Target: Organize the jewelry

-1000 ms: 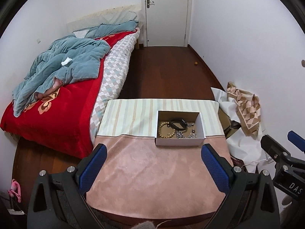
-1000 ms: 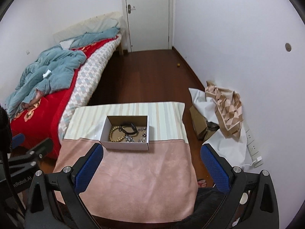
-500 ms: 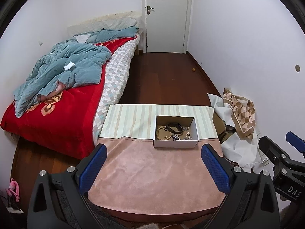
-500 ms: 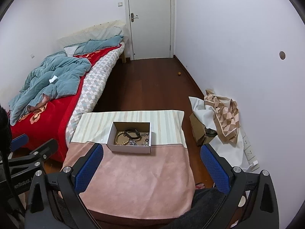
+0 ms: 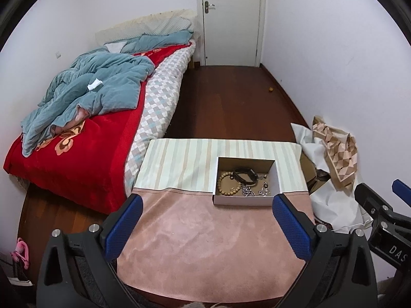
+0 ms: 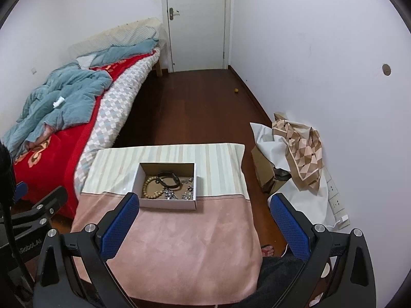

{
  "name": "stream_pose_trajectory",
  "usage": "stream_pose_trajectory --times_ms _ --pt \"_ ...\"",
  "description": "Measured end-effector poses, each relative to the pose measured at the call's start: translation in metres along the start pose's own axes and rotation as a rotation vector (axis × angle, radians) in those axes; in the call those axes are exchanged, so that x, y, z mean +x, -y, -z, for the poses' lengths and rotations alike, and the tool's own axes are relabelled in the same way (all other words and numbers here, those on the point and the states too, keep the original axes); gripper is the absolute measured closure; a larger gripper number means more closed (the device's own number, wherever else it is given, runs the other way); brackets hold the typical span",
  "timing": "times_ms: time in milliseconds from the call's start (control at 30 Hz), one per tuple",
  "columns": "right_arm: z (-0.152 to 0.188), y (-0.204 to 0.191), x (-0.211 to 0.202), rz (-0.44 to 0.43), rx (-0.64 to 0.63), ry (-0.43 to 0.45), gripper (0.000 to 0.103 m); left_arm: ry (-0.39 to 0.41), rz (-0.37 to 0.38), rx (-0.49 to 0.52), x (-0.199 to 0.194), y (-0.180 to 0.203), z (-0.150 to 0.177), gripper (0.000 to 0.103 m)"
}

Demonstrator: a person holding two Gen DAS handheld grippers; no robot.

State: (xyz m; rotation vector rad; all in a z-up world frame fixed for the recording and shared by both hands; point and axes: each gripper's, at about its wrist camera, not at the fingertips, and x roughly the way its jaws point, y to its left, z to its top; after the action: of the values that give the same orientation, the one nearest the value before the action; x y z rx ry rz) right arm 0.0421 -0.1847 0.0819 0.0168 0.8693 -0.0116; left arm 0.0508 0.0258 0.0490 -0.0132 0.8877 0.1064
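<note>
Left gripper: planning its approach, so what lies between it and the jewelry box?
Only bare pink cloth lies between the left gripper and the jewelry box, shown in the left wrist view.

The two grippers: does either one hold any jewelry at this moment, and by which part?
Nothing is held. The left gripper and right gripper are both open above the table; the jewelry lies in the box.

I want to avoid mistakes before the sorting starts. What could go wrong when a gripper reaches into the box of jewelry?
1. The silver pieces lie tangled beside the black band and the bead bracelet, so lifting one may drag others out.
2. The box looks light and sits loose on the cloth-covered table; a push may slide it.
3. Both the left gripper and right gripper are open and far back, so small pieces may be misjudged.
</note>
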Motion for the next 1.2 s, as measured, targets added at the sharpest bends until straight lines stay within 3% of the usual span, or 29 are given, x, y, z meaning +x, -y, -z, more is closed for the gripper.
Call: stream_pose_trajectory --times_ms 533,1200 --pt "-0.015 -0.006 0.075 0.022 -0.016 -0.102 0.0 -0.087 -0.03 0.01 0.059 0.007 -0.016 0.0" --pt "-0.013 -0.009 0.085 0.012 -0.017 -0.133 0.0 -0.118 -0.016 0.006 0.071 0.006 -0.013 0.0"
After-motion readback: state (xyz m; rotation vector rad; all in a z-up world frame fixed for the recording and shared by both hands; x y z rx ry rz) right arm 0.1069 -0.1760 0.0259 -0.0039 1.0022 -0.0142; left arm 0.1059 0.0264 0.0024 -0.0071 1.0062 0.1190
